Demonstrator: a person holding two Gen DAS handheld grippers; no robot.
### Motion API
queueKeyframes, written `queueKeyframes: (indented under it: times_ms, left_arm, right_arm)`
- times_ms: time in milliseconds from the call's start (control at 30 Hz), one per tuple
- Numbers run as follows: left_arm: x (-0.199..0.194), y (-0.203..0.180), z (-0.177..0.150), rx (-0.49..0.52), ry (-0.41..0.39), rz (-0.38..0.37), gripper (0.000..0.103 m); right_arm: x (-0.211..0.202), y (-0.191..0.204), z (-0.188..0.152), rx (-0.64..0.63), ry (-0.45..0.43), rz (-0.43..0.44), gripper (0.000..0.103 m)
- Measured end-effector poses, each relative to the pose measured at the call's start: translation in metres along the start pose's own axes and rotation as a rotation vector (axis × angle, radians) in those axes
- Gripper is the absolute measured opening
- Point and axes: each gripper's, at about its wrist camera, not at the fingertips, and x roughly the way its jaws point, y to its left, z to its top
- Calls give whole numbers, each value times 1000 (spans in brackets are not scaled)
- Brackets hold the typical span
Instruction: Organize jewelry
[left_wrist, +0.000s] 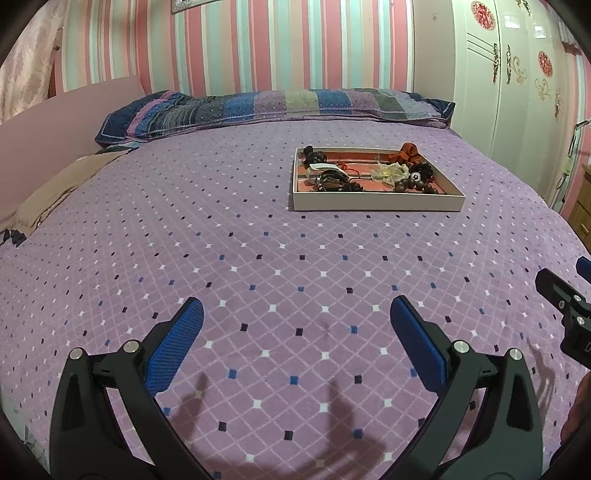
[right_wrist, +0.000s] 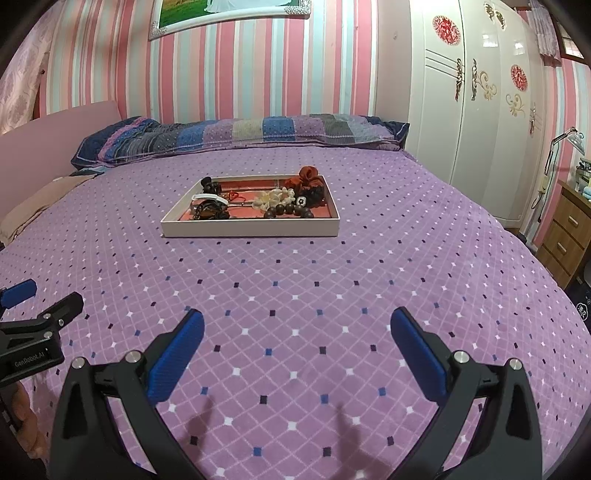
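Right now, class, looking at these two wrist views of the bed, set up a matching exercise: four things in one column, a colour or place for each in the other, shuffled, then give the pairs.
Column 1
1. shallow white cardboard tray
2. string of dark brown wooden beads
3. rust-red fabric scrunchie
4. long striped pillow

Column 2
A. at the tray's far right corner
B. along the head of the bed, by the striped wall
C. red floor inside, resting on the purple bedspread
D. near the tray's front wall, right of middle

Pairs: 1-C, 2-D, 3-A, 4-B
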Motion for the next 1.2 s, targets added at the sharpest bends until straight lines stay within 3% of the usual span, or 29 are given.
queueKeyframes:
  times_ms: [1200]
  left_arm:
    - [-6, -1, 3, 15, -14, 16, 98]
  right_arm:
    - [-2, -3, -1, 3, -3, -7, 99]
